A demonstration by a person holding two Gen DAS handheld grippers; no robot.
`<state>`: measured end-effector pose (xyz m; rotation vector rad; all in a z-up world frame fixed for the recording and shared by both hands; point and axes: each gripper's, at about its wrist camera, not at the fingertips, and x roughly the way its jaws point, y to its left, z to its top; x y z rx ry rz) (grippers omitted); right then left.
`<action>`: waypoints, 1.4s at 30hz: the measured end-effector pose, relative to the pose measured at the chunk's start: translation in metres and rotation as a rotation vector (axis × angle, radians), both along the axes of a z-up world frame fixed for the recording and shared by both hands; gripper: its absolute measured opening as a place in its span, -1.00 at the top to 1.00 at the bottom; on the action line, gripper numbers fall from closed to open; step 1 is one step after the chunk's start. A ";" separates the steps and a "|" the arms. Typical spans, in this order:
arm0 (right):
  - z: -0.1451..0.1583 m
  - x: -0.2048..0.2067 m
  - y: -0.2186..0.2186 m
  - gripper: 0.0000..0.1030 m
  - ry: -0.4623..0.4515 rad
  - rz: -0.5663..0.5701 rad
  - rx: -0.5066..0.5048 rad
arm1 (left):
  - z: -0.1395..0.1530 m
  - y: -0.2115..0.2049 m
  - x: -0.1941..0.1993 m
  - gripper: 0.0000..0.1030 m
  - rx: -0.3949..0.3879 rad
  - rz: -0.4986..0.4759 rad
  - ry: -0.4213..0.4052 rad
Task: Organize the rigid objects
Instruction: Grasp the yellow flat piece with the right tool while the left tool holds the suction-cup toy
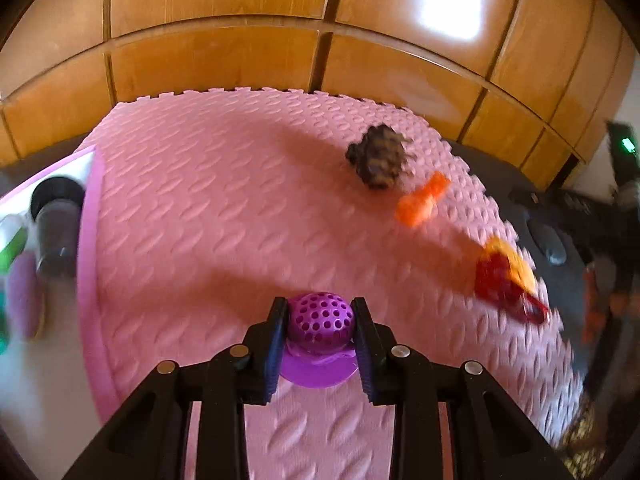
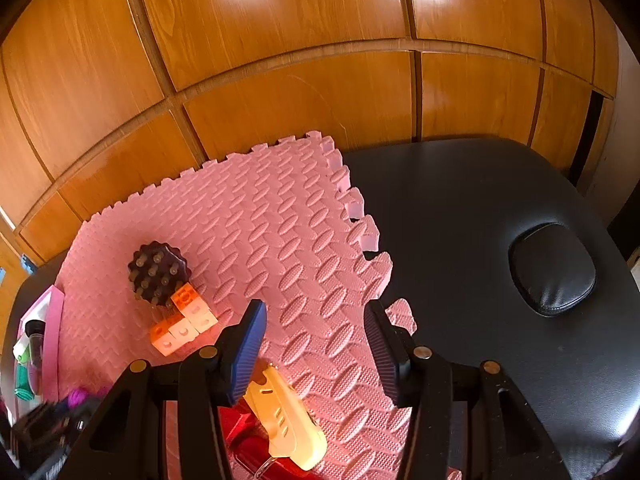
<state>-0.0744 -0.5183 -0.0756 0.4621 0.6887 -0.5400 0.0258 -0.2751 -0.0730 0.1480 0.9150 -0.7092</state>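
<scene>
My left gripper (image 1: 321, 330) is clamped on the purple ball (image 1: 321, 322), a perforated thing with a flat purple base under it, both pads pressing its sides; it sits at the near middle of the pink mat (image 1: 224, 208), which I take as my landmark. Left of the mat a pink-rimmed tray (image 1: 90, 240) holds a dark tube (image 1: 56, 228) and some blurred green and purple pieces. Toward the mat's far right lies a dark knobbly ball (image 1: 376, 158); just nearer than it, touching or almost so, an orange block piece (image 1: 422, 200); at the mat's right edge a red and yellow tool (image 1: 506, 274), blurred.

My right gripper (image 2: 316, 350) hangs with its jaws apart over the mat's near right part, nothing between the pads; the yellow tool body lies under my left finger (image 2: 246, 354); right of the mat is bare black padding (image 2: 460, 240); behind the mat stand wooden panels (image 2: 280, 40).
</scene>
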 end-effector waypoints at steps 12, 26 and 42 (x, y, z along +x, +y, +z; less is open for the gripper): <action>-0.007 -0.007 -0.013 0.01 -0.010 -0.048 0.076 | -0.015 0.005 -0.029 0.37 0.047 -0.058 -0.139; -0.007 -0.001 -0.008 0.01 -0.018 -0.013 0.092 | -0.018 0.003 -0.031 0.37 0.058 -0.054 -0.181; -0.007 0.022 0.034 -0.23 0.032 0.169 -0.011 | -0.018 0.008 -0.034 0.37 0.029 -0.056 -0.188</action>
